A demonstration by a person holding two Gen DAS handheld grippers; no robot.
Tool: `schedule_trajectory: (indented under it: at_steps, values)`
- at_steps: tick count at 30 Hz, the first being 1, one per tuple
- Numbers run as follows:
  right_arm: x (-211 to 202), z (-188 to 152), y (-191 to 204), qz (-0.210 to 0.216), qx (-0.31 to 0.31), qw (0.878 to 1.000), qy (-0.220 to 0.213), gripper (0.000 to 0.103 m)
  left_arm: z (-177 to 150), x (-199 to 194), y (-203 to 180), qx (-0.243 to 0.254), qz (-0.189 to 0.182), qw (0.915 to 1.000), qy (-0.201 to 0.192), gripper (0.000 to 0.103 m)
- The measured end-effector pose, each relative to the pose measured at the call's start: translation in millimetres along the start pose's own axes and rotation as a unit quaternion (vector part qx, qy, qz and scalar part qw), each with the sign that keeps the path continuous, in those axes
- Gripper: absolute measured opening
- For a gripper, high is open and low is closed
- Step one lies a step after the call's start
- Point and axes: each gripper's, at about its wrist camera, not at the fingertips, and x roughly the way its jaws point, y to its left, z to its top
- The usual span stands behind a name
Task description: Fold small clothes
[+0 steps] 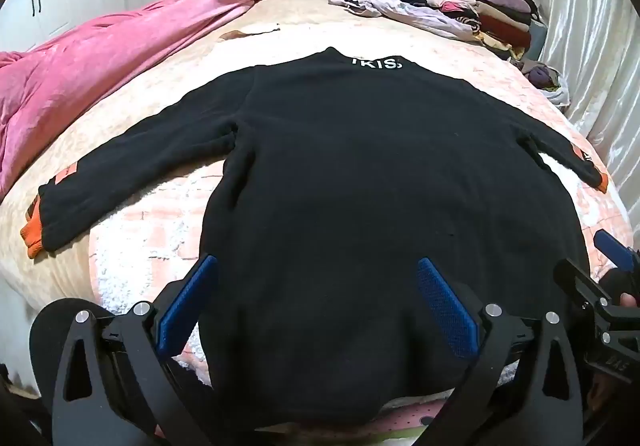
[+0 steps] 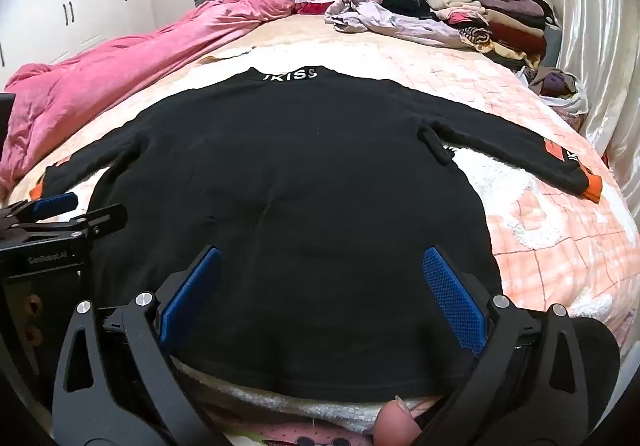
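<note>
The near hem of the black sweater is partly hidden behind the left gripper and drops out of sight over the bed's edge at 6 o'clock. Its left cuff, at 9 o'clock, is orange and bunched, so its shape is hard to read. The white collar lettering is cut short by the fold of the neck. The sweater lies flat on the pink-and-white checked blanket, sleeves spread out to 9 and 3 o'clock, its long axis running from hem at 6 o'clock to collar at 12 o'clock.

The left gripper's blue pads stand wide apart over the hem, with only cloth below them. At 3 o'clock in the left wrist view, the other tool is cut off by the frame.

In the right wrist view, the right gripper hovers with its jaws equally spread over the same hem. A blurred fingertip shows at 6 o'clock. Stacked folded clothes sit at 1 o'clock.
</note>
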Motion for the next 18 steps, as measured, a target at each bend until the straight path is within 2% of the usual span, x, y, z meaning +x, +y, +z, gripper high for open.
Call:
schedule_trajectory:
  at_steps: [9,18]
  values:
    - [-1,-2,4,0.000,-0.003,1.000,0.003,0.095,0,0,-8,-0.003,-0.003,1.0000,0.000,0.099]
    - [1,0,-2,0.001,0.001,1.000,0.004,0.095,1,-3,2,-0.001,-0.004,1.0000,-0.003,0.099]
